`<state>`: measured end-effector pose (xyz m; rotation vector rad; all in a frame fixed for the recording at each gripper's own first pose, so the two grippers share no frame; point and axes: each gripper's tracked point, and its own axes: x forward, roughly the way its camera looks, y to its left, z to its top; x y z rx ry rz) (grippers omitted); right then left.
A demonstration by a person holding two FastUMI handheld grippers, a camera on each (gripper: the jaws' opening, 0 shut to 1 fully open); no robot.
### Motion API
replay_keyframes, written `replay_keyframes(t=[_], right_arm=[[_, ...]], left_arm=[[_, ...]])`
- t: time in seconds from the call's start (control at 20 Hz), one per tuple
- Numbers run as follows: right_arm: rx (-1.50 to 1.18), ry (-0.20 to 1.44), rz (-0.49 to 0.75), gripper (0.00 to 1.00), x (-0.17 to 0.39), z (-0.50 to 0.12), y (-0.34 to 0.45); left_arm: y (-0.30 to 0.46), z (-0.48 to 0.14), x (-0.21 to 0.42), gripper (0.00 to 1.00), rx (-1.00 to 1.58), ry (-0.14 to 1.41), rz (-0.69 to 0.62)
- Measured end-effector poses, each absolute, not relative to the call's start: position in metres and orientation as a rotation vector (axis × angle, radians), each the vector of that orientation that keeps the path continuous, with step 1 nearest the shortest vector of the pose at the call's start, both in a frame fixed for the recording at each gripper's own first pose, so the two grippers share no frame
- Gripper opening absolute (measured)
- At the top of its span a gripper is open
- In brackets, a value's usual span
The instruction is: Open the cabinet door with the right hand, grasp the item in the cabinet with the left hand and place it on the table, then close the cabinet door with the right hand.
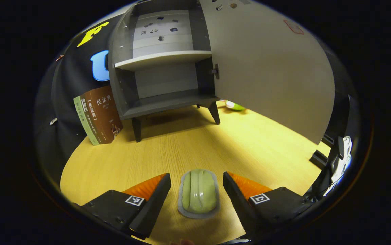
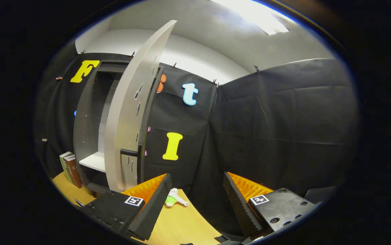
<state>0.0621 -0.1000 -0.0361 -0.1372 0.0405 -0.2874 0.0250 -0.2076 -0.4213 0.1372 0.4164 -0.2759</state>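
Note:
A grey cabinet (image 1: pixel 163 64) stands on short dark legs at the back of the wooden table (image 1: pixel 188 146), its door (image 1: pixel 270 71) swung wide open to the right. Its two shelves look bare. A green oval item in a grey rim (image 1: pixel 199 194) lies on the table between the fingers of my left gripper (image 1: pixel 197 190), which is open and not touching it. In the right gripper view the cabinet (image 2: pixel 93 129) sits at the left with its door (image 2: pixel 131 126) edge-on. My right gripper (image 2: pixel 195 200) is open and holds nothing, to the right of the door.
Brown and green books (image 1: pixel 98 115) lean against the cabinet's left side. A small green and white toy (image 2: pixel 172 199) lies on the table behind the door, by the black cloth wall. A dark stand (image 1: pixel 328 149) is at the table's right edge.

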Motion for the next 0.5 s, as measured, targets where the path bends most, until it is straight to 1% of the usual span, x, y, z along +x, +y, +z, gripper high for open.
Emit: replay_keyframes(t=[0.3, 0.5], right_arm=[[-0.12, 0.045, -0.301, 0.97, 0.063, -0.04, -0.109], [-0.113, 0.051, -0.299, 0.97, 0.065, -0.043, -0.11]], left_arm=[[-0.222, -0.334, 0.022, 0.96, 0.037, 0.334, -0.316], [-0.224, -0.269, 0.019, 0.97, 0.017, 0.27, -0.331]])
